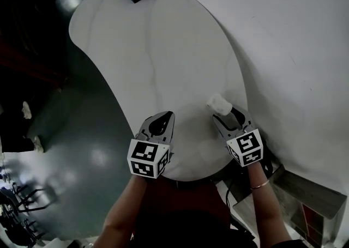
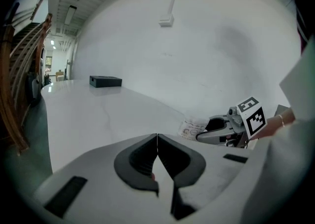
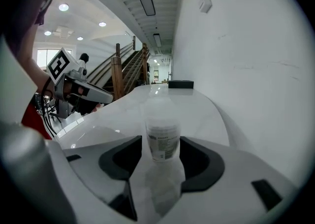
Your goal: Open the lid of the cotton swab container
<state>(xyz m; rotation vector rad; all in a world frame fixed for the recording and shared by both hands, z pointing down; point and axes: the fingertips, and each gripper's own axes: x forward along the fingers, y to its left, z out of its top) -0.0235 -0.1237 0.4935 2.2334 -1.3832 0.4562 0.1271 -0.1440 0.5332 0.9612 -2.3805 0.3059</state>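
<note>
The cotton swab container (image 3: pixel 162 129) is seen standing on the white surface (image 3: pixel 125 112) at lower centre, between the widely spread fingers of the right gripper (image 3: pixel 161 161). The fingers of the left gripper (image 2: pixel 157 144) are closed together, empty.

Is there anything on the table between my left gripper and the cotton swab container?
Nothing visible does. Only bare white table lies between the shut left gripper and the cotton swab container, which stands between the open jaws of the right gripper.
</note>
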